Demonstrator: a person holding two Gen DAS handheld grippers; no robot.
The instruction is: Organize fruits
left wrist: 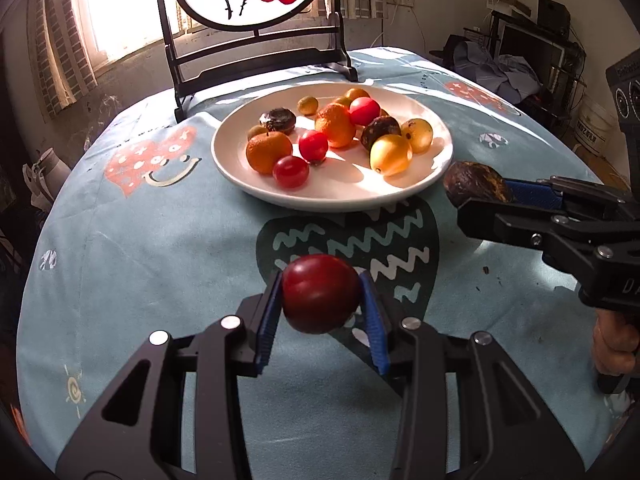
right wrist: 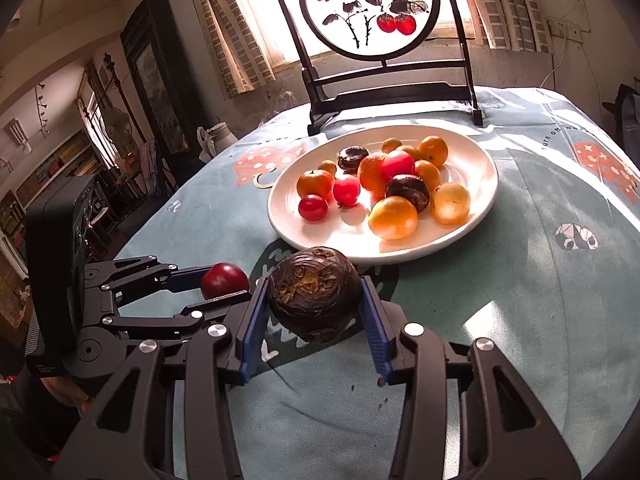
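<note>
Nearest in the left wrist view: left gripper (left wrist: 321, 306), black frame with blue ribbed pads, clenched on a smooth, round dark red fruit (left wrist: 321, 293); both pads press its sides, and the fruit hangs clear above the cloth. Same pair seen side-on from the right wrist view, left gripper (right wrist: 224, 286) holding the dark red fruit (right wrist: 224, 280) just left of the other claw. Right gripper (right wrist: 314, 300), same build, grasping a wrinkled, dark brown round fruit with yellowish patches (right wrist: 314, 294), pads tight on either side; it is held above the cloth, close before the plate's near rim. From the left wrist view the right gripper (left wrist: 482, 194) reaches in from the right edge with the wrinkled brown fruit (left wrist: 476, 186) just beside the plate's right rim, and a hand (left wrist: 614, 350) grips its handle at the lower right. Dark crumbs lie on the cloth below the right claw. Under both: a table covered with a light blue patterned tablecloth (left wrist: 140, 248) printed with a dark heart bearing white zigzags and coral hearts. Mid-table: a round white ceramic plate (left wrist: 400, 196), sunlit, holding a loose cluster of small fruit, including three red tomato-like ones, several orange citrus, two translucent yellow ones and two dark wrinkled ones, most touching a neighbour. Behind the plate: a black wooden stand with a round white painted panel showing red fruit on inked stems (left wrist: 256, 4), upright at the far table edge. Beyond it, a bright window (left wrist: 116, 12) with curtains.
</note>
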